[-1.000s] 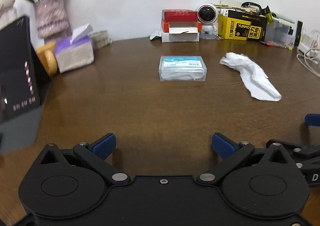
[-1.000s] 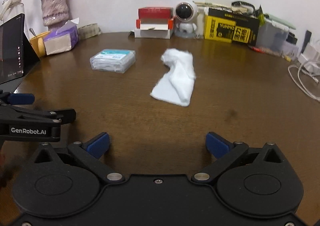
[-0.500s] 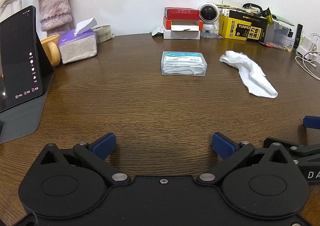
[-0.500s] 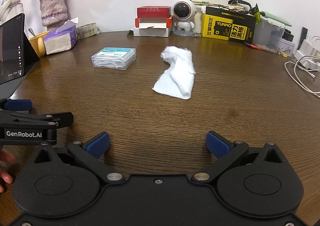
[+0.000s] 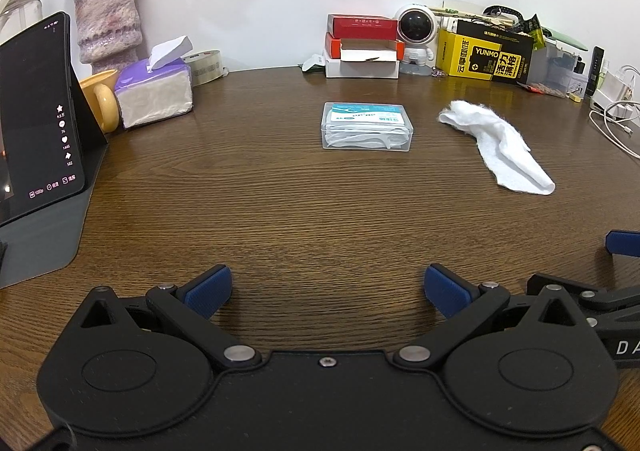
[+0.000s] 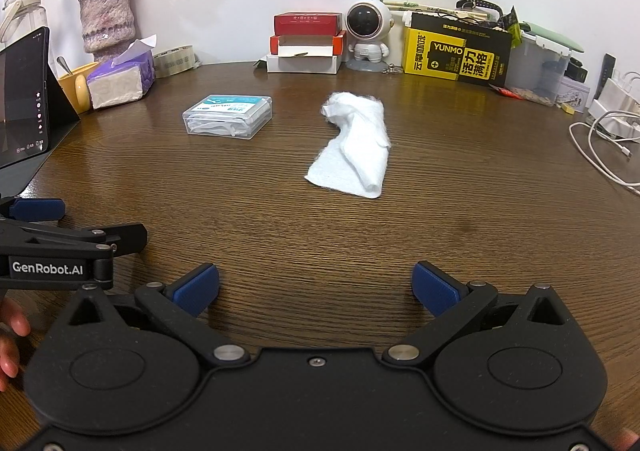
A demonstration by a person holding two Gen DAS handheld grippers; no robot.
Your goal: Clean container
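Table (image 5: 320, 219): dark brown, fine horizontal wood grain. Container (image 5: 367, 126): clear plastic, teal-and-white label on lid, white contents. Cloth (image 5: 498, 147), right of container: plain white, fuzzy. Behind container: stacked boxes (image 5: 362, 47), red over white; astronaut figure (image 5: 416, 39), white with black visor; carton (image 5: 484, 56), yellow and black. Left of container: tissue pack (image 5: 154, 93), purple top; mug (image 5: 100, 97), yellow. Gripper pads (image 5: 208, 289): blue on black linkages.

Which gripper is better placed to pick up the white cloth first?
Right, probably. The cloth lies almost straight ahead of the open right gripper, while from the left gripper it sits off to the right, beyond the clear box.
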